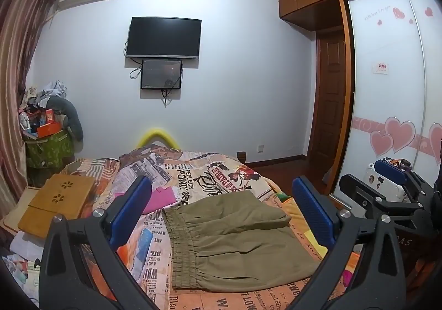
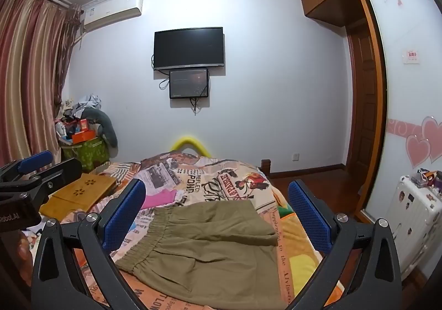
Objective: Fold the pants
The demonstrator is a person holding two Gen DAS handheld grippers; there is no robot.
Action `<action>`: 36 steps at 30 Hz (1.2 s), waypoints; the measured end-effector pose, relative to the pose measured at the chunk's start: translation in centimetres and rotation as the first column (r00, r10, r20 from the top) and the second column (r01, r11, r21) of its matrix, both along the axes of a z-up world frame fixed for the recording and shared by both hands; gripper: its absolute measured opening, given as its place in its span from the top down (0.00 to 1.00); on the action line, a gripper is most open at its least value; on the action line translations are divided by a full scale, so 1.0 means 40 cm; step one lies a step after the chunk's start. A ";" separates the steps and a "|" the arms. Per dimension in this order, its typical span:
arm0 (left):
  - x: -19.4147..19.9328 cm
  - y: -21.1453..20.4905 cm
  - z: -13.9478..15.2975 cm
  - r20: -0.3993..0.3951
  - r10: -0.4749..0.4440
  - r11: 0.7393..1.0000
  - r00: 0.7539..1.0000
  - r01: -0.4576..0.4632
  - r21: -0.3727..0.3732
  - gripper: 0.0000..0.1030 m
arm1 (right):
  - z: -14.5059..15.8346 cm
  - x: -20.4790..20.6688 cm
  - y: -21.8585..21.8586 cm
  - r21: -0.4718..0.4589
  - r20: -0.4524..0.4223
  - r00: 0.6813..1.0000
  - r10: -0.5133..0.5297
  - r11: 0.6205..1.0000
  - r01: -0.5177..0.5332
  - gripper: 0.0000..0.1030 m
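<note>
Olive-green pants [image 1: 234,241] lie folded in a compact stack on the patterned bedspread [image 1: 199,174], elastic waistband to the left. They also show in the right wrist view [image 2: 210,249]. My left gripper [image 1: 221,213] is open and empty, held above the pants with blue pads either side. My right gripper [image 2: 218,213] is open and empty too, above the pants. The right gripper shows at the right edge of the left wrist view [image 1: 386,180]. The left gripper shows at the left edge of the right wrist view [image 2: 36,166].
A wooden lap tray [image 1: 58,202] and a pink cloth [image 1: 160,199] lie on the bed's left. A cluttered green basket [image 1: 47,144] stands by the curtain. A white suitcase [image 2: 414,216] stands by the wardrobe on the right. A TV [image 1: 163,36] hangs on the far wall.
</note>
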State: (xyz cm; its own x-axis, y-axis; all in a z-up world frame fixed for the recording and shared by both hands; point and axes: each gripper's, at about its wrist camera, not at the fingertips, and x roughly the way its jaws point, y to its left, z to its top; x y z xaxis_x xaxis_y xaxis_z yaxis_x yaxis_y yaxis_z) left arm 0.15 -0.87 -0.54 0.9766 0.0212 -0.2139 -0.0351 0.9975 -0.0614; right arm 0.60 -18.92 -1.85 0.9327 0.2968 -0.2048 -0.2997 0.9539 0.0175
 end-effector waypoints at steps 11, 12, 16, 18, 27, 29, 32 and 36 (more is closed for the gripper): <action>-0.001 -0.007 0.000 -0.001 0.005 1.000 1.000 -0.005 0.004 0.00 | -0.003 -0.002 0.006 0.003 -0.004 1.000 0.000 1.000 0.000 0.00; -0.002 -0.007 -0.001 -0.001 0.006 1.000 1.000 -0.006 0.006 0.00 | -0.005 0.000 0.010 0.002 -0.004 1.000 0.001 1.000 -0.001 0.00; -0.002 -0.006 -0.003 -0.002 0.006 1.000 1.000 -0.006 0.005 0.00 | -0.003 -0.001 0.010 0.003 -0.005 1.000 0.001 1.000 -0.001 0.00; -0.001 -0.005 -0.002 -0.001 0.005 1.000 1.000 -0.005 0.004 0.00 | 0.003 -0.004 0.008 0.003 -0.004 1.000 0.000 1.000 0.000 0.00; 0.001 -0.005 -0.004 -0.003 0.005 1.000 1.000 -0.005 0.002 0.00 | 0.000 -0.003 0.007 0.005 -0.006 1.000 0.001 1.000 -0.001 0.00; 0.001 -0.006 -0.004 -0.003 0.005 1.000 1.000 -0.005 0.002 0.00 | -0.001 -0.003 0.006 0.005 -0.005 1.000 0.002 1.000 -0.002 0.00; 0.001 -0.006 -0.003 -0.005 0.005 1.000 1.000 -0.005 0.002 0.00 | 0.002 -0.004 0.010 0.004 -0.005 1.000 0.004 1.000 -0.004 0.00; 0.001 -0.006 -0.004 -0.004 0.005 1.000 1.000 -0.005 0.002 0.00 | 0.003 -0.006 0.009 0.006 -0.006 1.000 0.004 1.000 -0.004 0.00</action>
State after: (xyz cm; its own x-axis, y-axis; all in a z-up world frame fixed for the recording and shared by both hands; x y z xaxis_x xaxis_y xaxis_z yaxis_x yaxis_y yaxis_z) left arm 0.19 -1.10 -0.69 0.9756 0.0268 -0.2178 -0.0406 0.9974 -0.0593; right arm 0.37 -18.57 -1.73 0.9303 0.3015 -0.2089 -0.3031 0.9526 0.0252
